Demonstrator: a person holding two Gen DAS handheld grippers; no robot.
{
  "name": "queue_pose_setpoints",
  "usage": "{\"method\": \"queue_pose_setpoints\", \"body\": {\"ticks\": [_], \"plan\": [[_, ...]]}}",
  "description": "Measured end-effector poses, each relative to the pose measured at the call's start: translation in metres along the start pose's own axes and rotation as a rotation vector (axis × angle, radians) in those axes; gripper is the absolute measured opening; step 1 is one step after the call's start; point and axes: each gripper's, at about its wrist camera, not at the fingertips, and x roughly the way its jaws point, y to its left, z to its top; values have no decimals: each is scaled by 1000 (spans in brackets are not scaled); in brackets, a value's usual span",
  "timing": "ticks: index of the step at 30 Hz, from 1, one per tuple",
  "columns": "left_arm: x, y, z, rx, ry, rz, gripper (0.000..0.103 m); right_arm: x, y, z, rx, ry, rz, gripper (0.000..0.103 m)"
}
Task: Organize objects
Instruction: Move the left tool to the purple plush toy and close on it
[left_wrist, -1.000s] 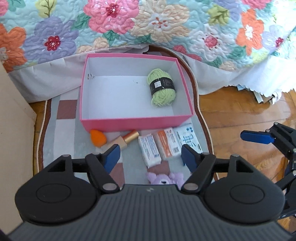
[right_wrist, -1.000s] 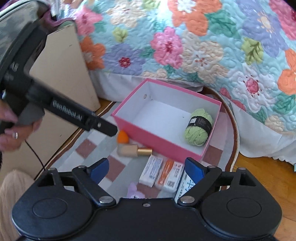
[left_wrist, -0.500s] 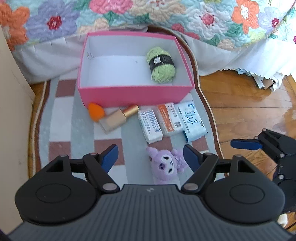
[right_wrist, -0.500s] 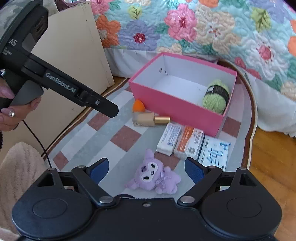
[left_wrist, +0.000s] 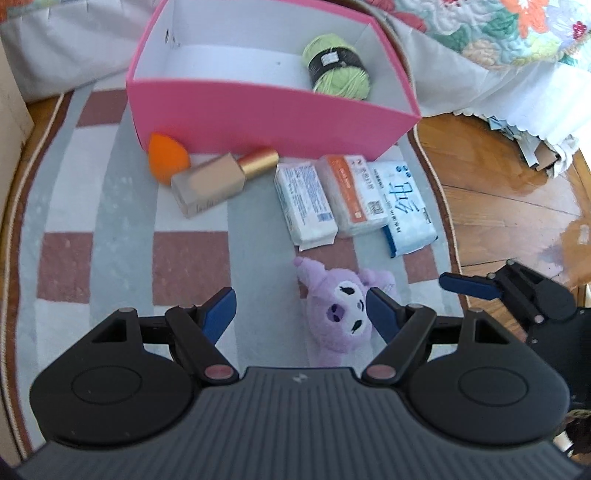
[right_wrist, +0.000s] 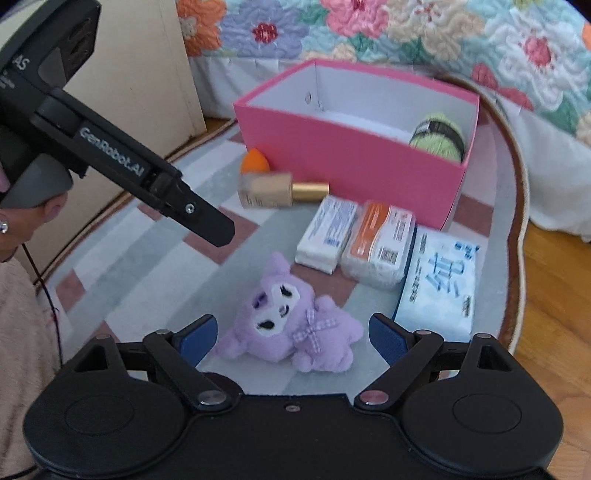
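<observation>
A quilt hangs behind a checked rug. On the rug sits the pink box with green yarn in its right end. Three packs lie before it, beside a bottle and an orange sponge. The plush lies nearest. Only the right view shows its bow and the left gripper's handle in a hand. Left gripper and right gripper gape wide, holding nothing.

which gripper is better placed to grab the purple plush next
Right, probably. The right gripper is open with the purple plush centred between its fingers. The left gripper is open too, but the plush sits off toward its right finger.
</observation>
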Motion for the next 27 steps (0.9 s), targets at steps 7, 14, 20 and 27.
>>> {"method": "queue_pose_setpoints", "body": {"ticks": [7,14,20,27], "plan": [[28,5,-13,-38,-7,-77,77,33,-14,-18,124,39,36,92],[49,10,-23,-30,-14,-157,77,48,-22,-31,221,54,64,91],[66,2,-32,-25,24,-171,65,47,-18,-33,218,28,60,91],[74,-1,-43,-52,25,-194,42,48,-7,-34,152,15,24,89]]}}
